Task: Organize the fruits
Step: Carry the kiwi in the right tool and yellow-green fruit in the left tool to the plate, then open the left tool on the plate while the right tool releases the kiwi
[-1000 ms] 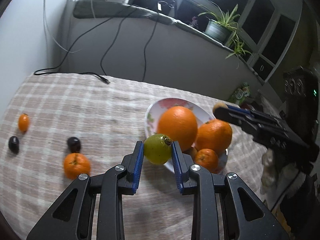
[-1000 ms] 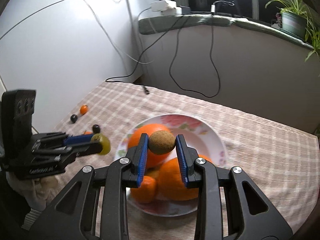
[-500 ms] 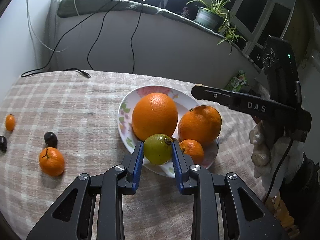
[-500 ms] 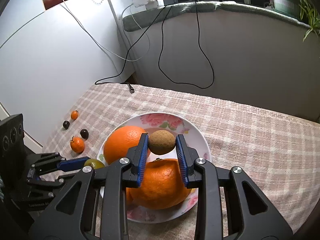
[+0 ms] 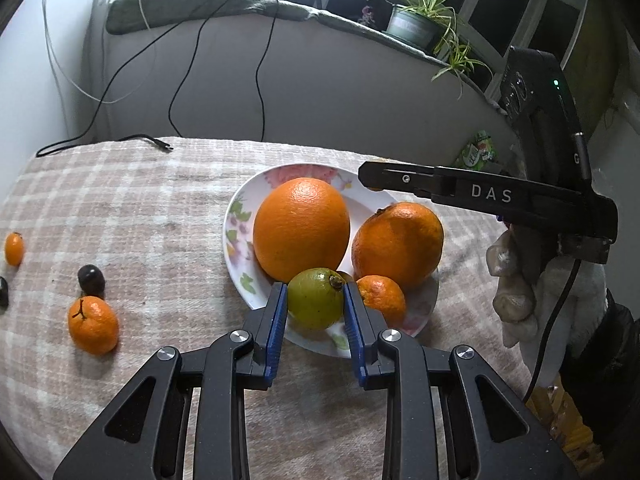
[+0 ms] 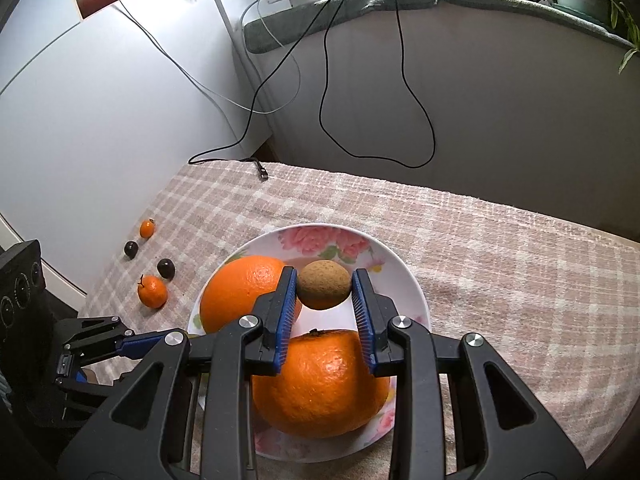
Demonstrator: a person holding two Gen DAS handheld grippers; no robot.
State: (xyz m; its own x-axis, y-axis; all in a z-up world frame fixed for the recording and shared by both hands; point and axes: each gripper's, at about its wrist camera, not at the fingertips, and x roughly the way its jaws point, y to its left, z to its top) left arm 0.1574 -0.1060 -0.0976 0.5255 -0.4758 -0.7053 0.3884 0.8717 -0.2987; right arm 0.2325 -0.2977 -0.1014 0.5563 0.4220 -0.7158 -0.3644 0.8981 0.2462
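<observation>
A floral white plate (image 5: pixel 240 216) (image 6: pixel 404 272) on the checked cloth holds two big oranges (image 5: pixel 302 228) (image 5: pixel 398 244) and a small mandarin (image 5: pixel 382 294). My left gripper (image 5: pixel 315 300) is shut on a green lime (image 5: pixel 314 298), held over the plate's near rim. My right gripper (image 6: pixel 325 286) is shut on a brown kiwi (image 6: pixel 324 284), hovering above the plate between the oranges (image 6: pixel 240 292) (image 6: pixel 320 384). In the left wrist view the right gripper reaches in from the right as a black bar; its fingertips and kiwi are mostly hidden.
Left of the plate lie a mandarin (image 5: pixel 93 324) (image 6: pixel 152 291), two dark fruits (image 5: pixel 91 279) (image 6: pixel 165 268) (image 6: pixel 130 249) and a small orange kumquat (image 5: pixel 14 249) (image 6: pixel 147 228). A black cable plug (image 5: pixel 160 144) rests on the far cloth. A gloved hand (image 5: pixel 516 280) holds the right gripper.
Both grippers have moved in over the plate with their fruits. The lime has gone from the plate's left edge to its near rim; the kiwi has come lower, between the oranges.
</observation>
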